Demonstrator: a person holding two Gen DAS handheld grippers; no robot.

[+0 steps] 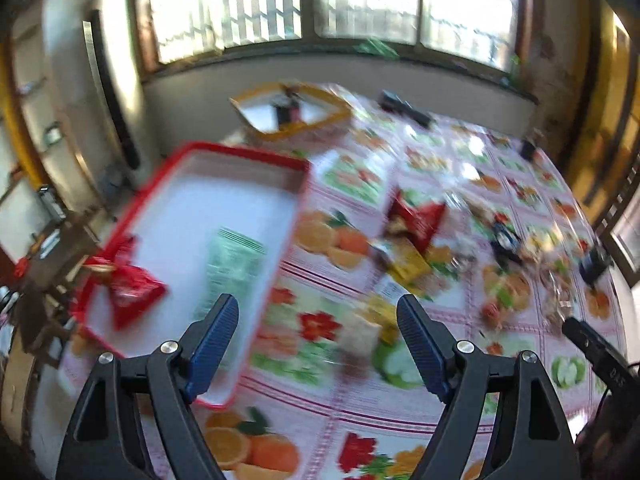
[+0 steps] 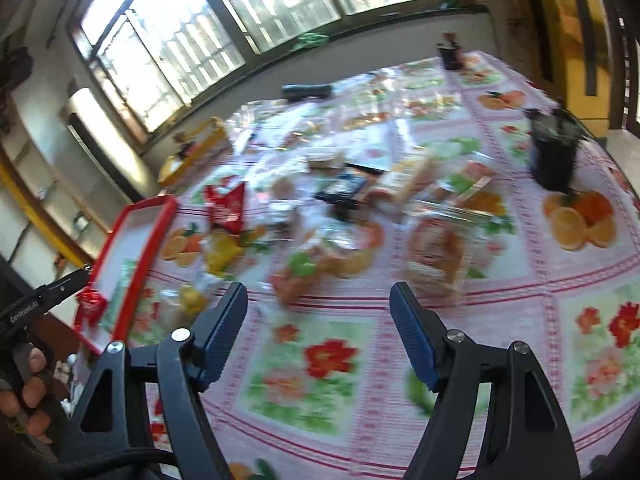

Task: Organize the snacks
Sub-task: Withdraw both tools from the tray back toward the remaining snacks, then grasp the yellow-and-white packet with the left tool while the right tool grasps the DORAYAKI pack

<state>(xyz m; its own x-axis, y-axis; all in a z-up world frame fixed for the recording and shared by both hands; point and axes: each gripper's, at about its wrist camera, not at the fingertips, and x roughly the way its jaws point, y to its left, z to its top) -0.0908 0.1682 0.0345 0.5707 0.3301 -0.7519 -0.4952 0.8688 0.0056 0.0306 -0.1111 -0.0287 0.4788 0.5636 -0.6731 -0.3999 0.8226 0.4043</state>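
The left tongs hung released over the desk, a red tray with two packets beside them. The right tongs gaped empty too, snacks heaped mid-desk beyond.

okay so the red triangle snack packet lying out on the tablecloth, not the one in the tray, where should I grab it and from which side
Probably by its upper point. The red packet lies flat on the table, wide end toward the yellow packet crowding it below. Coming from above with the open right gripper, jaws across the narrow tip, looks safest. Blur hides its seams.
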